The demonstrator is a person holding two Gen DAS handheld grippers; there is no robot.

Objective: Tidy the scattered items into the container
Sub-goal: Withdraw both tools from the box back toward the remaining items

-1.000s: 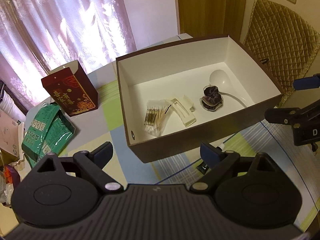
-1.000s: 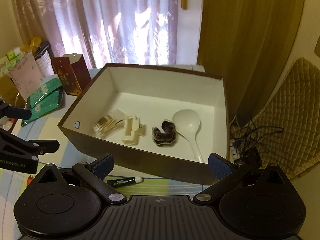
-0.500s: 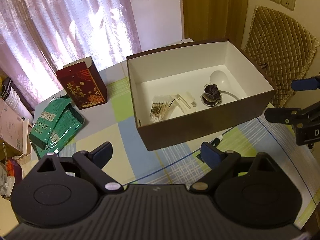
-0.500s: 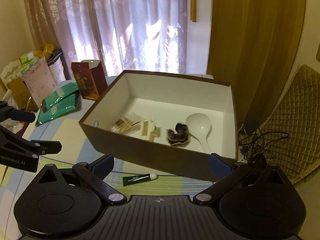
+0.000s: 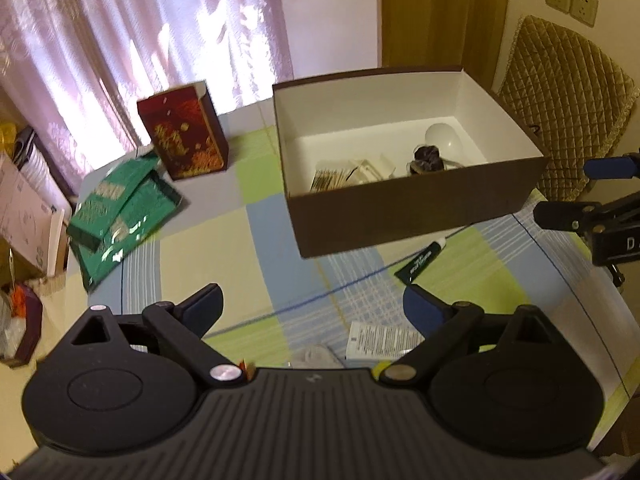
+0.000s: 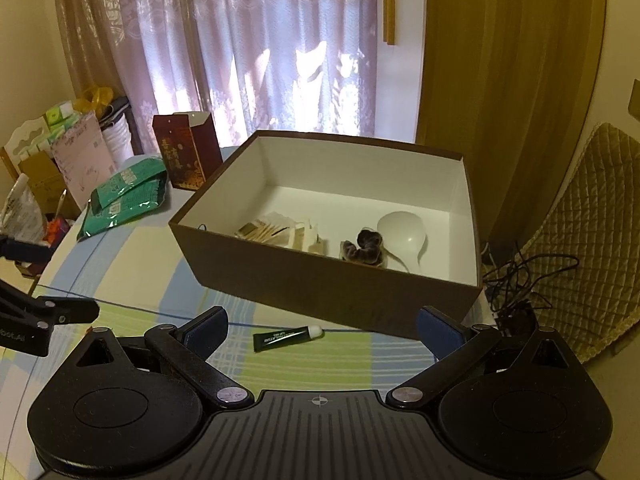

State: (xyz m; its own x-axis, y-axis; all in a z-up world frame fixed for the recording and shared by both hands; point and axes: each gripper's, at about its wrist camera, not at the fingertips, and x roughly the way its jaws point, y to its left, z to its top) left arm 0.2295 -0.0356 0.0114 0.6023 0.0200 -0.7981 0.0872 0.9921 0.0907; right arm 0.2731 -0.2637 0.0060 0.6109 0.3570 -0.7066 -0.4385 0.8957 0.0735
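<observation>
The brown box (image 5: 416,210) (image 6: 320,284) with a white inside stands on the checked tablecloth. It holds cotton swabs (image 5: 330,176) (image 6: 260,230), a white clip (image 6: 310,236), a dark scrunchie (image 5: 426,156) (image 6: 366,246) and a white spoon (image 6: 402,230). A dark green tube (image 5: 422,260) (image 6: 286,336) lies on the cloth just in front of the box. A white sachet (image 5: 378,340) lies near my left gripper (image 5: 312,308), which is open and empty. My right gripper (image 6: 322,330) is open too, above the tube.
A red carton (image 5: 184,136) (image 6: 186,154) and green packets (image 5: 120,212) (image 6: 126,196) sit left of the box. A quilted chair (image 5: 560,100) (image 6: 588,240) and tangled cables (image 6: 520,280) are to the right. Curtains hang behind, and clutter lines the left table edge.
Both grippers have drawn back and up from the box. The tube and the white sachet have come into the left wrist view.
</observation>
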